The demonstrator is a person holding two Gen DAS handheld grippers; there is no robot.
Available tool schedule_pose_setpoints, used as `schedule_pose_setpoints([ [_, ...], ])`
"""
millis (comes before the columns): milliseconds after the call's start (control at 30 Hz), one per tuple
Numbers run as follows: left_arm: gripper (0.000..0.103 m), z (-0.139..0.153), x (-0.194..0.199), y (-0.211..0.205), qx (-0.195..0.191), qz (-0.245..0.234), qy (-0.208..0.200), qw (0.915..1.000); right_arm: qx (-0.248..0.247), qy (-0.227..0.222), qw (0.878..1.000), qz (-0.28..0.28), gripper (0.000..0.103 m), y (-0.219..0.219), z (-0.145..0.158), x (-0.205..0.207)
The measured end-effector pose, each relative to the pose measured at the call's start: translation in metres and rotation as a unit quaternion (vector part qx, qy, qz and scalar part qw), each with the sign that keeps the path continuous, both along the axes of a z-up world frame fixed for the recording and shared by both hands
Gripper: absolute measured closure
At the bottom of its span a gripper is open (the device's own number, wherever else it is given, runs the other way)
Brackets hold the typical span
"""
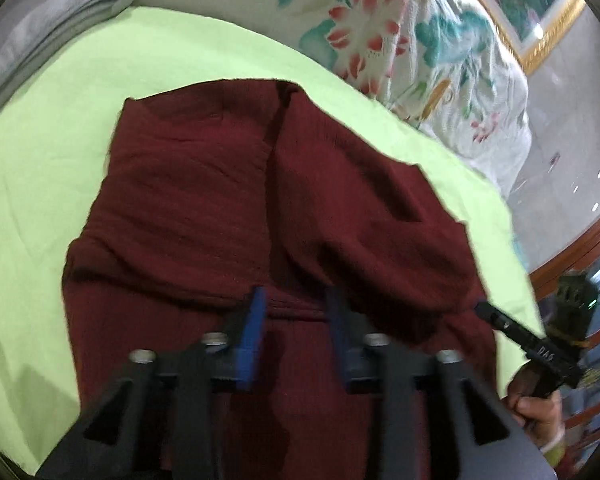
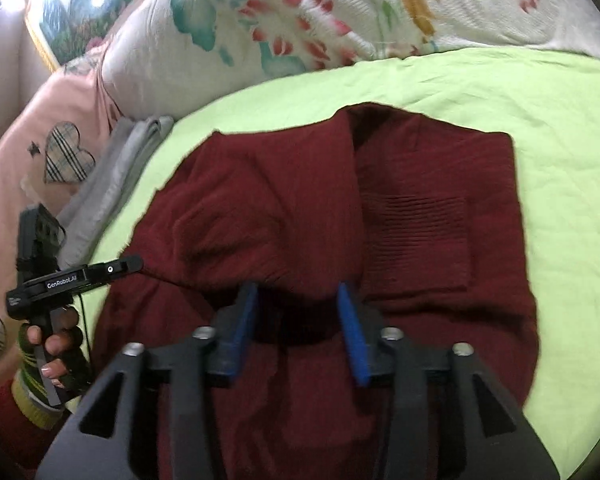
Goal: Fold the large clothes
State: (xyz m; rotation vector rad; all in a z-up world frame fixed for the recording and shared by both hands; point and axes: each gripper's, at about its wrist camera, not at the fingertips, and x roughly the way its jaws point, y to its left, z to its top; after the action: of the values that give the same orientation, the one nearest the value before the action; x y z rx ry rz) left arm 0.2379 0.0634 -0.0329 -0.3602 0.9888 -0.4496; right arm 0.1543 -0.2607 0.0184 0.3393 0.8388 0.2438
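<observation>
maroon garment half folded on the green sheet

garment (image 1: 268,208) is a dark red knit thing, lying flat on the lime green sheet (image 1: 40,168) and taking up most of the middle in both views. both side parts look folded in over the centre, so there's a long seam-like gap running down the middle. in the right wrist view the garment (image 2: 300,208) shows a ribbed patch on the right flap

left gripper (image 1: 296,320) hovers just over the near part of the cloth, blue fingers (image 1: 254,332) spread apart with a clear gap and nothing pinched between them. same gripper shows from the side in the right wrist view (image 2: 134,263), tip right at the left edge of the garment, but can't tell from there if it touches

right gripper (image 2: 298,316) is also parted wide over the near middle, nothing gripped, dark fold of cloth under the gap. from the left wrist view it pokes in at the right edge of the garment (image 1: 480,306)

grey folded cloth (image 2: 112,184) sits beside the sheet on the left, floral quilt (image 2: 300,20) bunched up behind, pink bedding with plaid hearts (image 2: 66,154) on the far left. frames are a bit blurry
</observation>
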Motion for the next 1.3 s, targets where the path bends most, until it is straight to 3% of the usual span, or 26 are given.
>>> schedule_pose_setpoints([
  [167, 0.042, 0.011, 0.023, 0.007, -0.065, 0.002, 0.023, 0.9976, 0.067, 0.001, 0.997, -0.043, 0.056, -0.031, 0.006, 0.008],
  [300, 0.04, 0.002, 0.049, -0.012, -0.038, -0.014, 0.055, 0.9976, 0.094, 0.014, 0.992, -0.078, 0.056, -0.044, 0.002, 0.03],
  [400, 0.04, -0.007, 0.062, -0.023, -0.042, -0.029, 0.077, 0.9957, 0.118, 0.026, 0.989, -0.085, 0.056, -0.046, -0.004, 0.044],
  [600, 0.043, -0.018, 0.068, -0.032, -0.033, -0.032, 0.081, 0.9956, 0.124, 0.061, 0.988, -0.069, 0.056, -0.034, -0.022, 0.064],
  [667, 0.057, -0.018, 0.067, -0.033, -0.029, -0.038, 0.074, 0.9961, 0.131, 0.07, 0.986, -0.071, 0.056, -0.033, -0.028, 0.068],
  [700, 0.08, -0.018, 0.067, -0.035, -0.027, -0.047, 0.072, 0.9959, 0.138, 0.072, 0.985, -0.072, 0.056, -0.033, -0.031, 0.069],
  [733, 0.093, -0.019, 0.067, -0.038, -0.027, -0.056, 0.073, 0.9954, 0.144, 0.074, 0.984, -0.071, 0.059, -0.033, -0.032, 0.072],
  [800, 0.094, -0.013, 0.068, -0.042, -0.019, -0.062, 0.058, 0.9962, 0.153, 0.07, 0.984, -0.064, 0.099, -0.03, -0.03, 0.076],
  [867, 0.094, 0.008, 0.066, -0.043, -0.021, -0.066, 0.009, 0.9976, 0.184, 0.032, 0.981, -0.06, 0.098, -0.032, -0.017, 0.076],
  [933, 0.094, 0.027, 0.063, -0.034, -0.047, -0.065, -0.033, 0.9962, 0.22, -0.006, 0.974, -0.059, 0.098, -0.04, -0.006, 0.07],
  [1000, 0.094, 0.028, 0.062, -0.027, -0.049, -0.062, -0.046, 0.9958, 0.217, -0.018, 0.974, -0.067, 0.098, -0.045, -0.001, 0.065],
  [1167, 0.094, -0.019, 0.069, -0.013, -0.013, -0.034, 0.013, 0.9993, 0.195, 0.045, 0.976, -0.085, 0.096, -0.048, -0.034, 0.067],
  [1300, 0.094, -0.031, 0.065, -0.005, -0.028, -0.025, 0.019, 0.9991, 0.194, 0.062, 0.975, -0.088, 0.095, -0.047, -0.045, 0.065],
])
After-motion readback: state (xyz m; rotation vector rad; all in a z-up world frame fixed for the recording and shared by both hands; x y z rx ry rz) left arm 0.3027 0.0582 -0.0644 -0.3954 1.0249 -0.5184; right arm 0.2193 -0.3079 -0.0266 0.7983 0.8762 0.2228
